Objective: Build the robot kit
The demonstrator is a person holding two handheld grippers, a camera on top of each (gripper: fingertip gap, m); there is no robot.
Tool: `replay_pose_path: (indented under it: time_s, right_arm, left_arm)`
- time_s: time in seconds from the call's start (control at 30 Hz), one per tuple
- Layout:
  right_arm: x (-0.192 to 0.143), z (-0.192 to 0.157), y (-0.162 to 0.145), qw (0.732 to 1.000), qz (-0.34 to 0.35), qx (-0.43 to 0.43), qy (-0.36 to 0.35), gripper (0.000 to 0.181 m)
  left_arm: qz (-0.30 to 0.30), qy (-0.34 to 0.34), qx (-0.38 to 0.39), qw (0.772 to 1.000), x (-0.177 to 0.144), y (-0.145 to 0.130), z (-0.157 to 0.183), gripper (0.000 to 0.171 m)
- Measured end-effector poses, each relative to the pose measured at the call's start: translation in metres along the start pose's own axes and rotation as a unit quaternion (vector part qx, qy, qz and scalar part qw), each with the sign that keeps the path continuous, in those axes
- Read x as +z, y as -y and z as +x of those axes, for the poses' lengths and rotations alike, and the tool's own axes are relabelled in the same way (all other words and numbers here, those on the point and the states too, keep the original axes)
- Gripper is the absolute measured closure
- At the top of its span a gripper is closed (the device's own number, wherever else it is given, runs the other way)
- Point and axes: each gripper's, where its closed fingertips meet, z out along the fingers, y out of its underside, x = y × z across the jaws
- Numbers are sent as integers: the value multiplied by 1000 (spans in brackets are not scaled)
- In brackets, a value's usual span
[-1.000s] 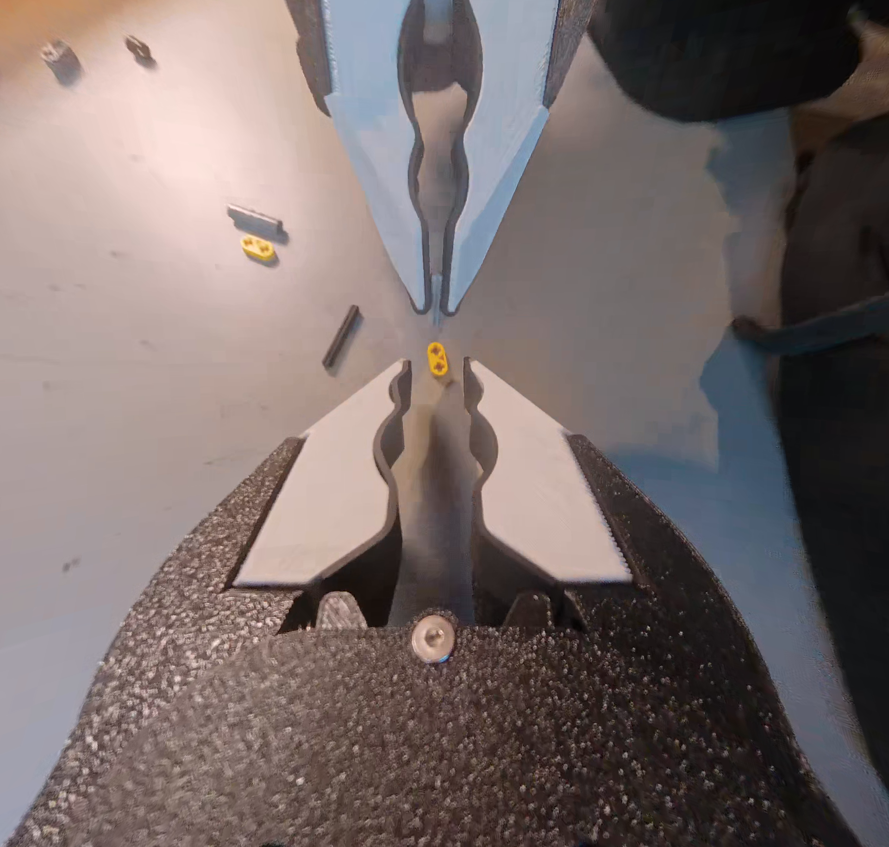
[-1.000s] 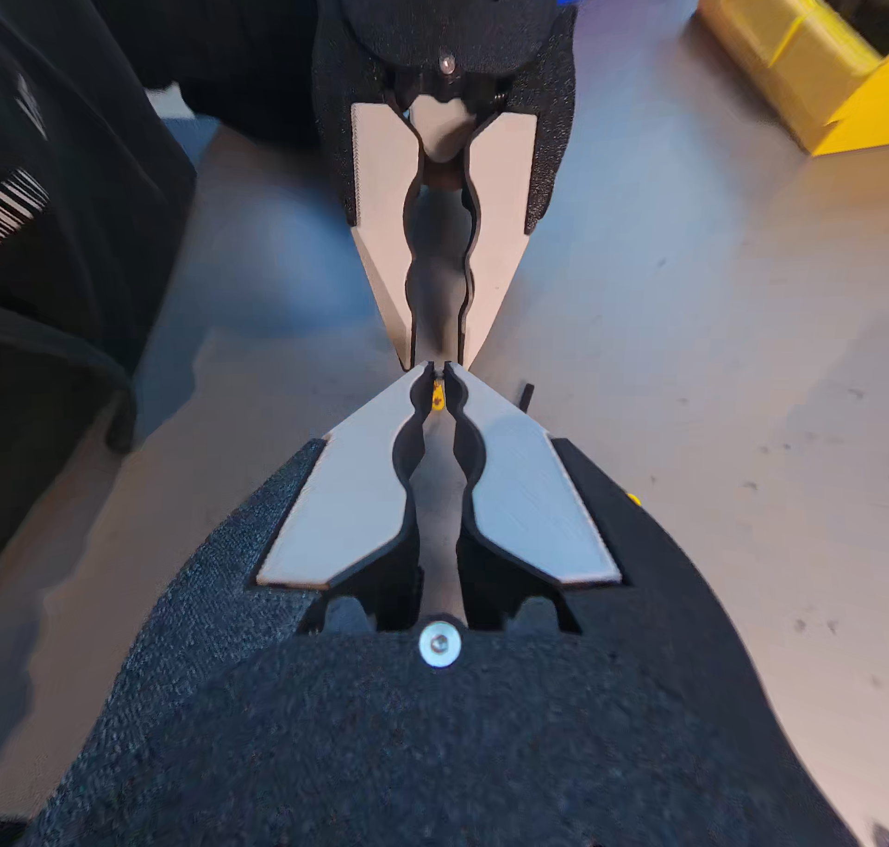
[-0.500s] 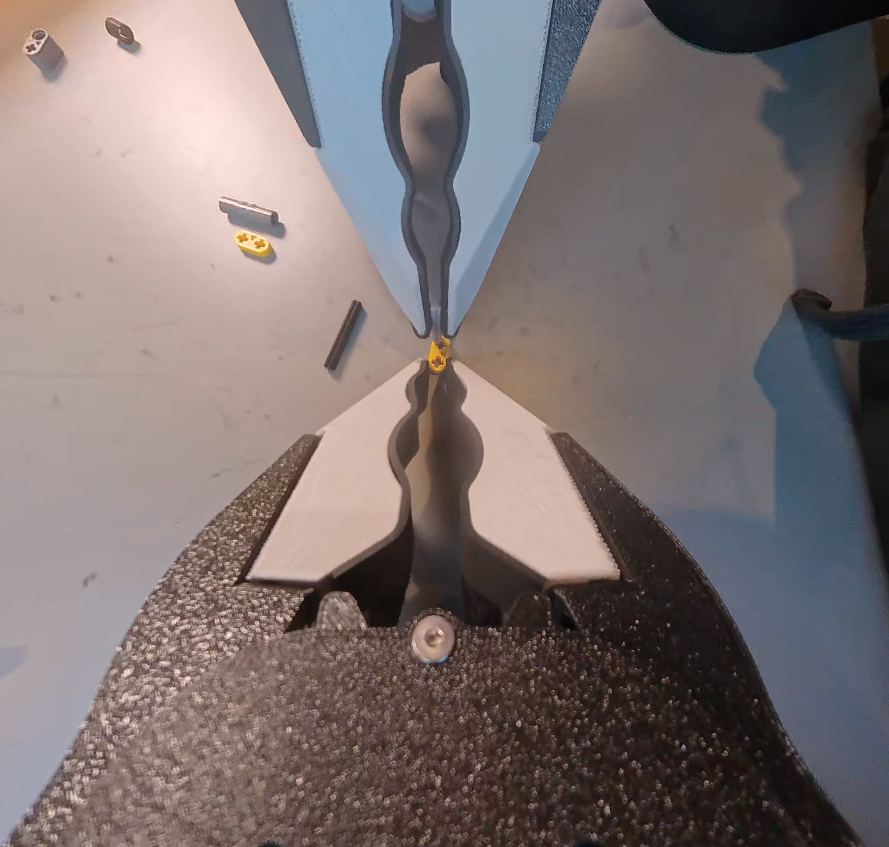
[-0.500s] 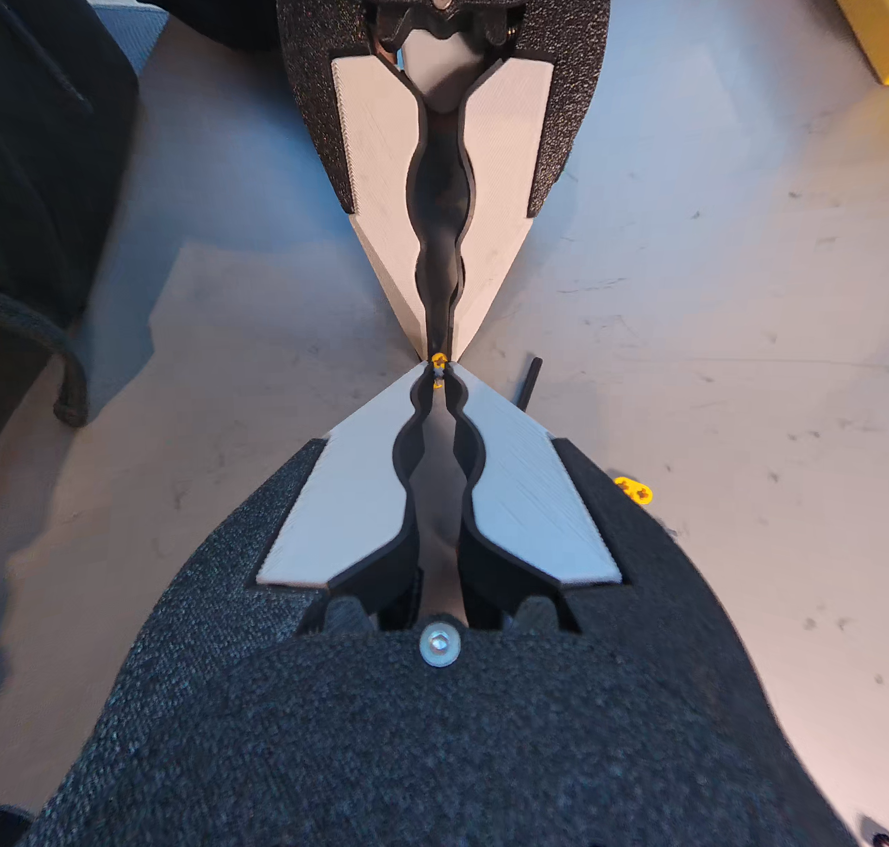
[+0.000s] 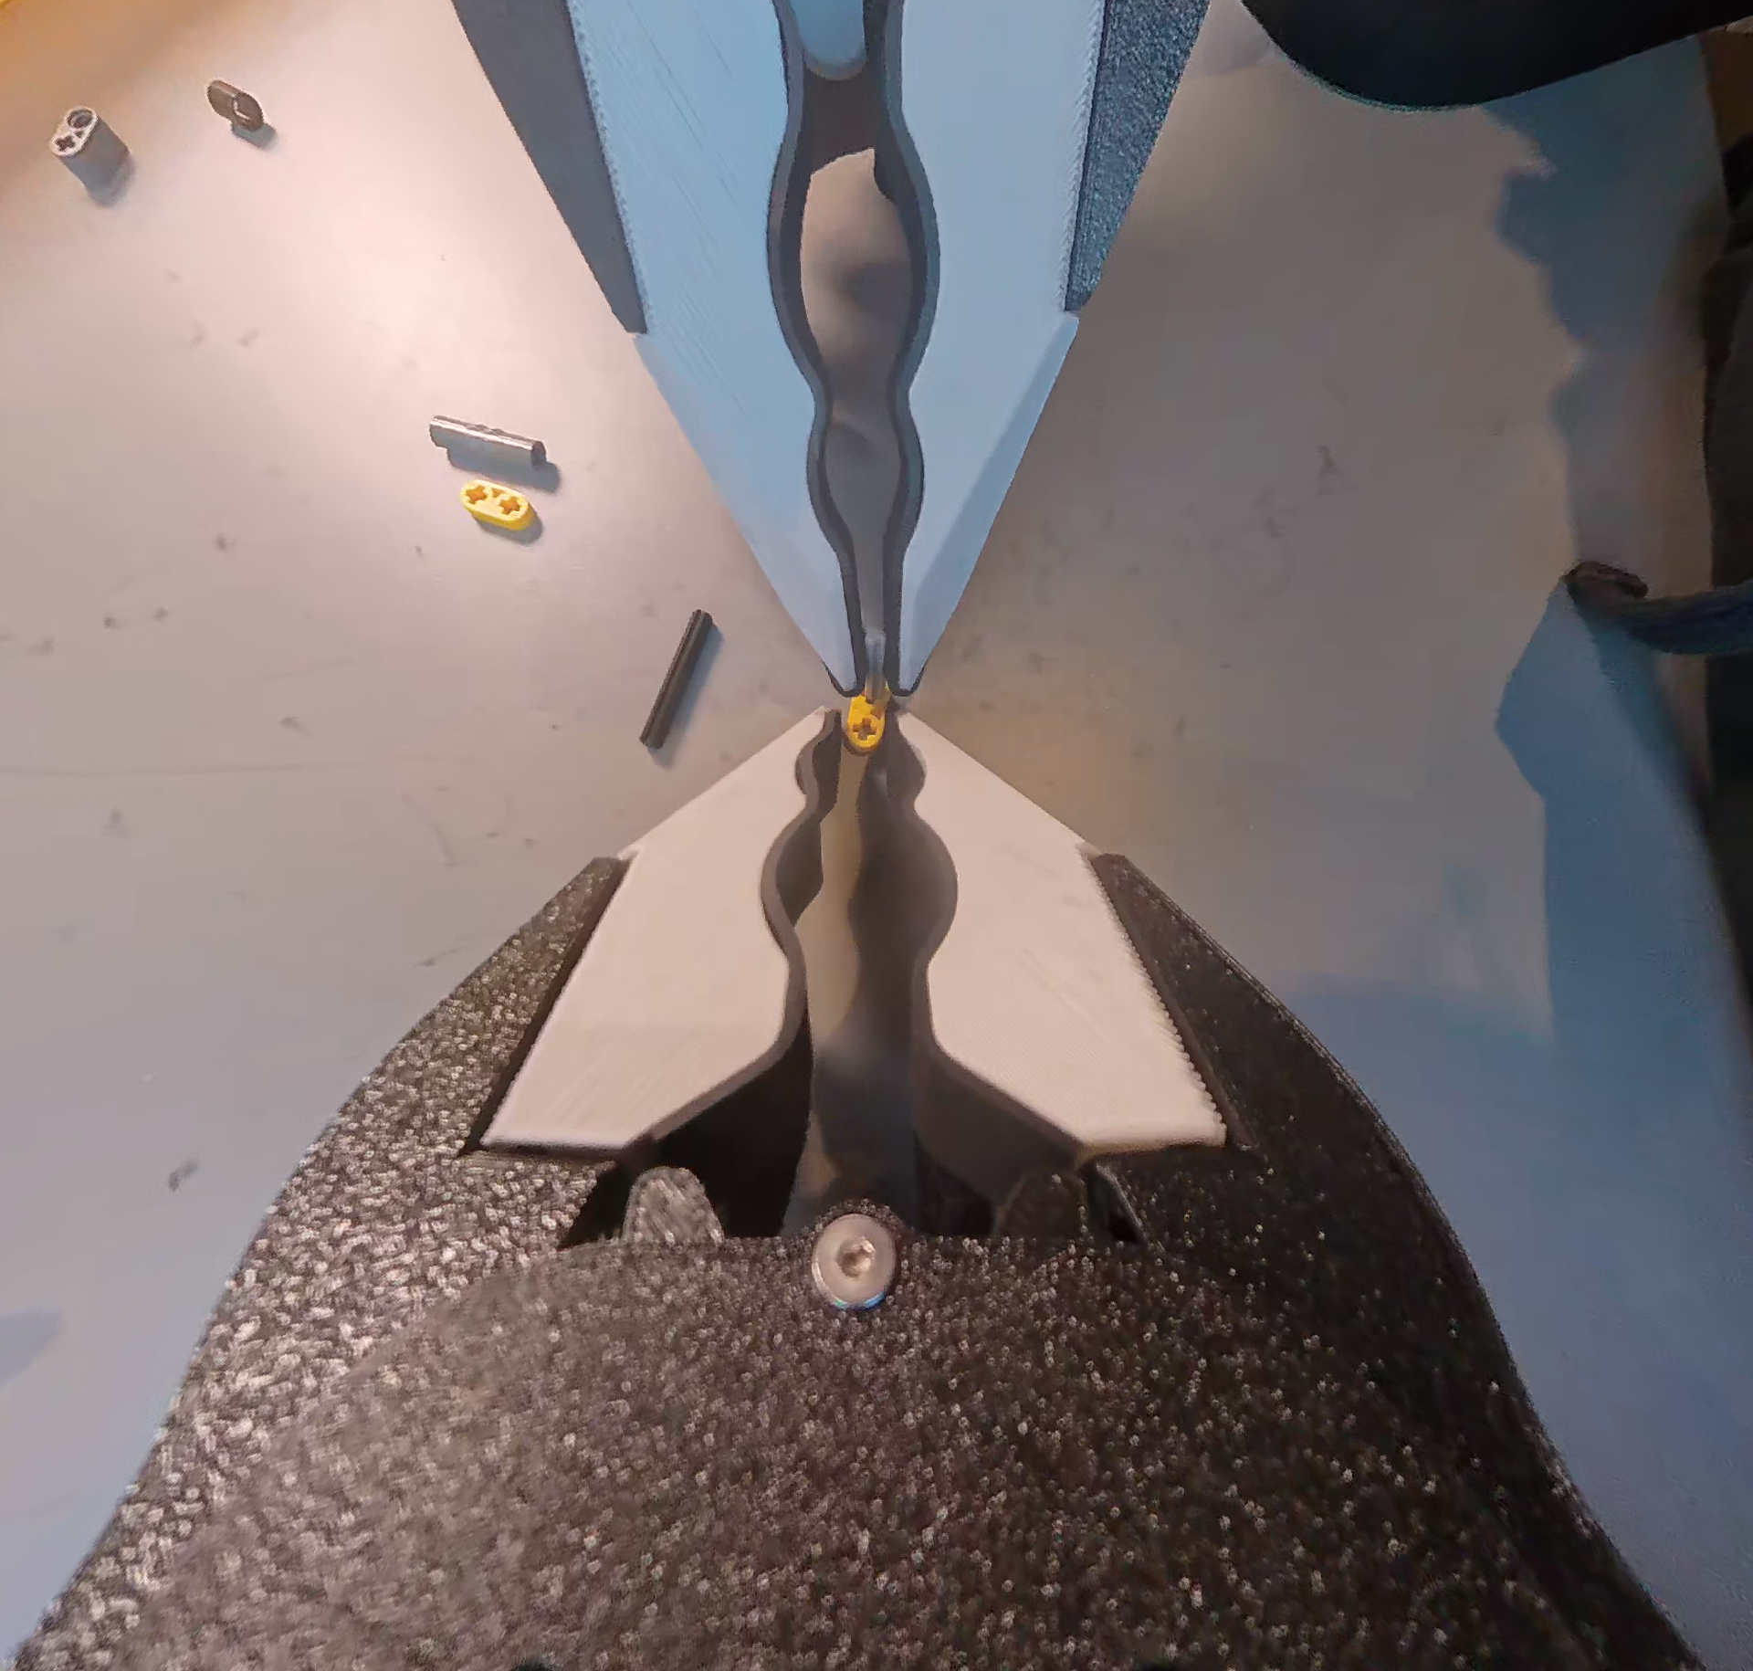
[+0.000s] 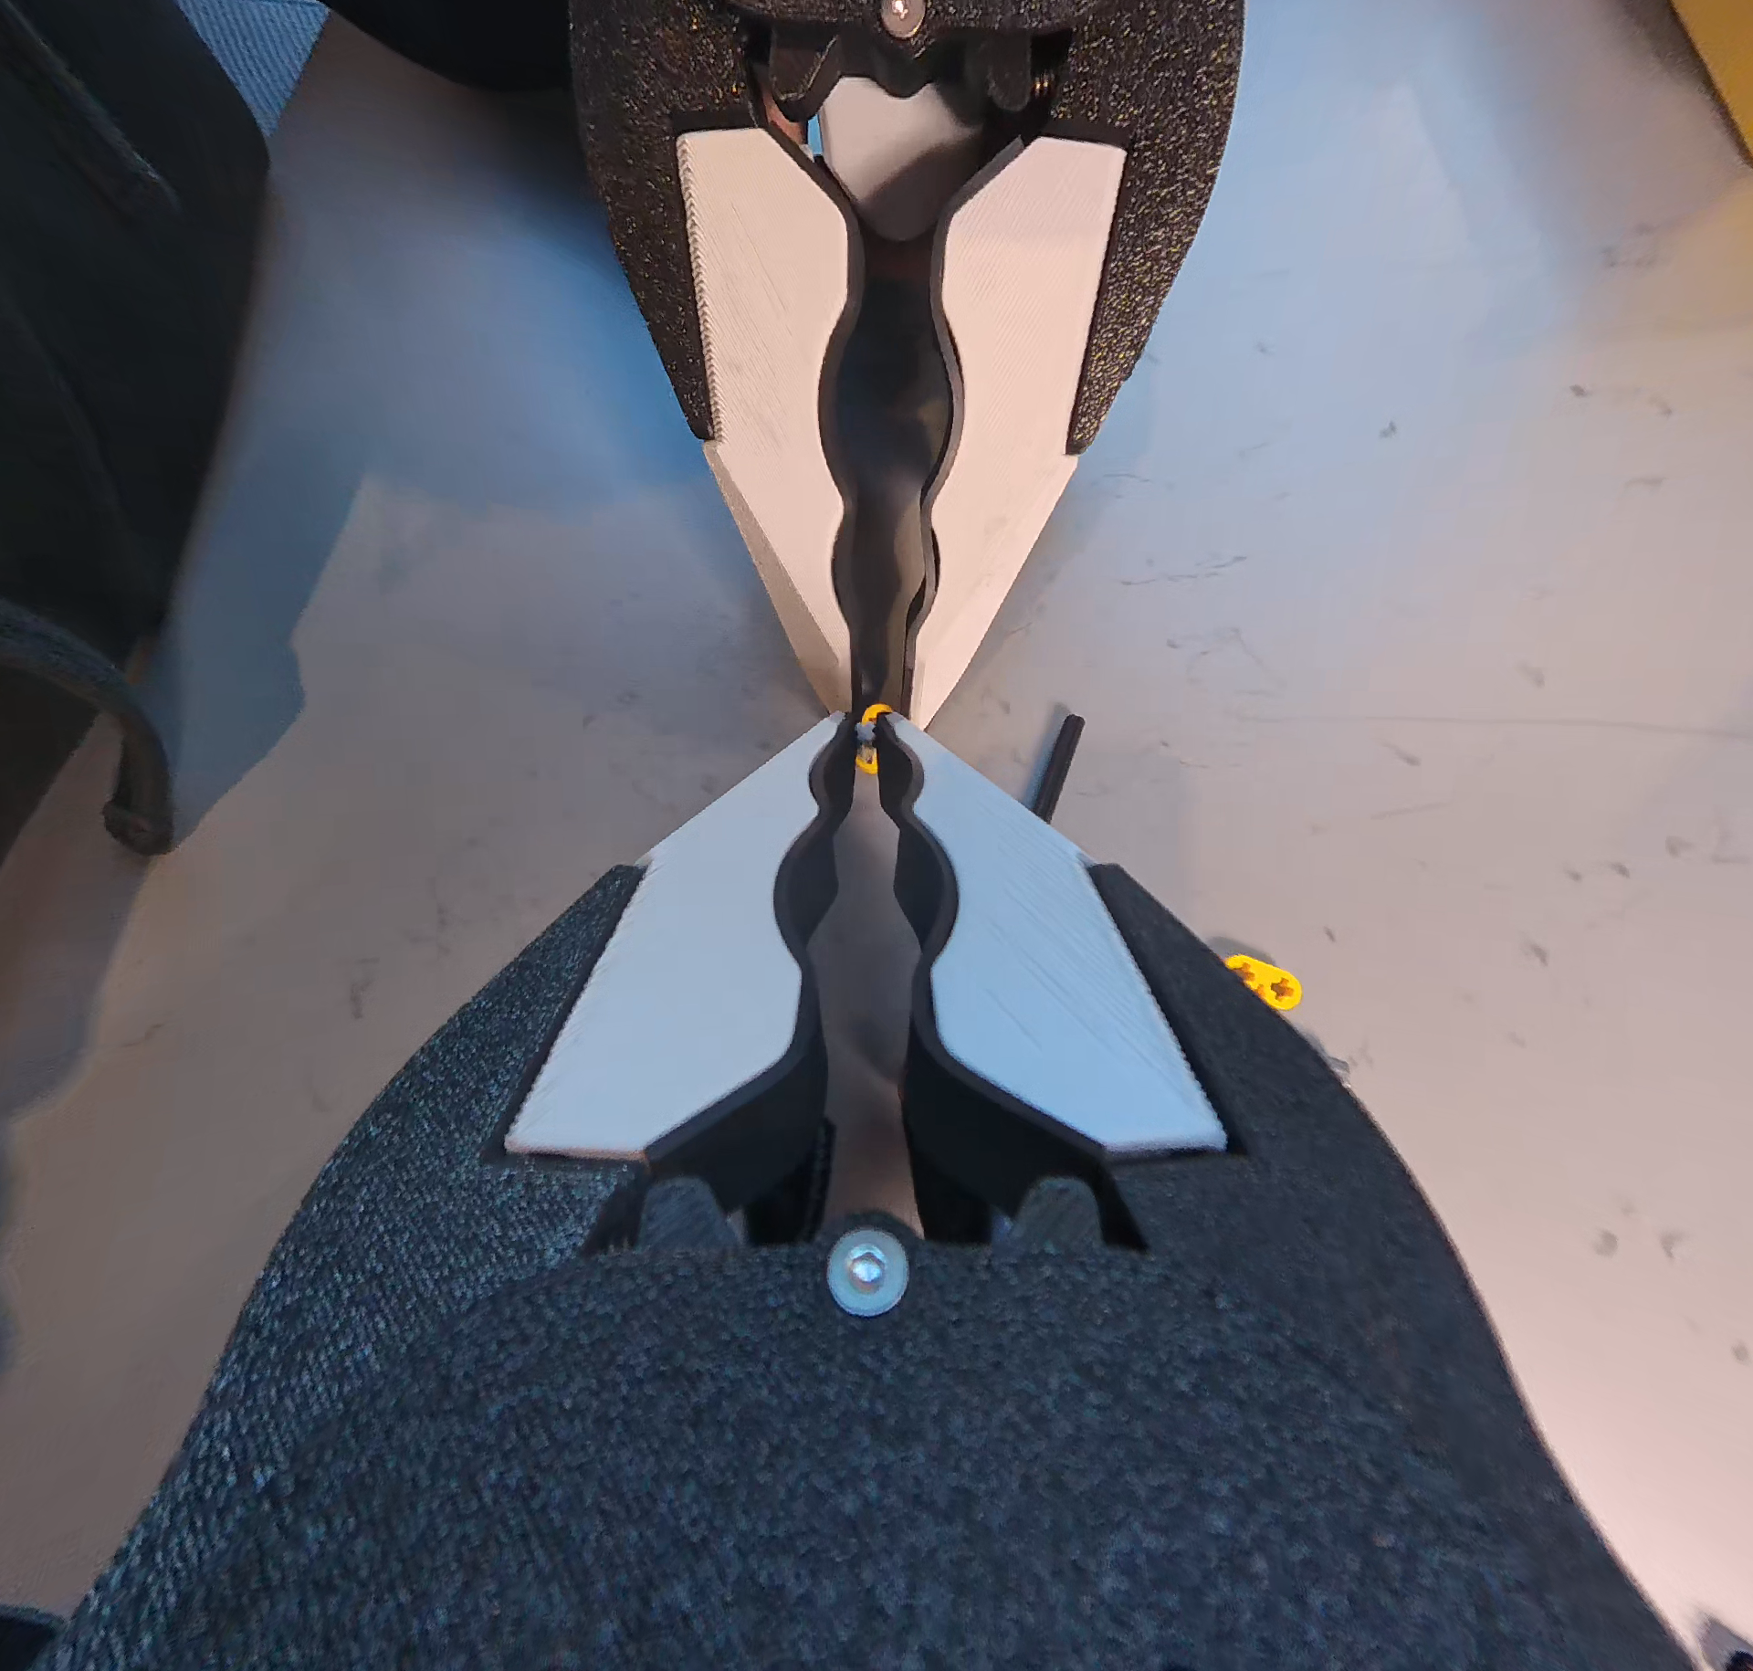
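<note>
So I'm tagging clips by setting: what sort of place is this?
Probably a workshop or lab bench: a scuffed grey tabletop strewn with small plastic construction parts like a yellow link and a black axle, plus a yellow bin.

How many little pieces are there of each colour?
Yellow: 2, one flat on the table and one pinched between the two gripper tips.
Grey: 3, a small block, a rod and a pin held at the tips.
Black: 2, a link and a stick.
Total: 7.
</note>
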Motion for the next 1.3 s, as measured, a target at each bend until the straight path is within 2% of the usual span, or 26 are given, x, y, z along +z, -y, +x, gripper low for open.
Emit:
replay_pose_path:
  time_s: [1.3]
  right_arm:
    - [2, 0, -1, 1000, -6, 14, -11, 178]
  left_arm:
    - [9, -1, -2, 1000, 0, 0, 0, 165]
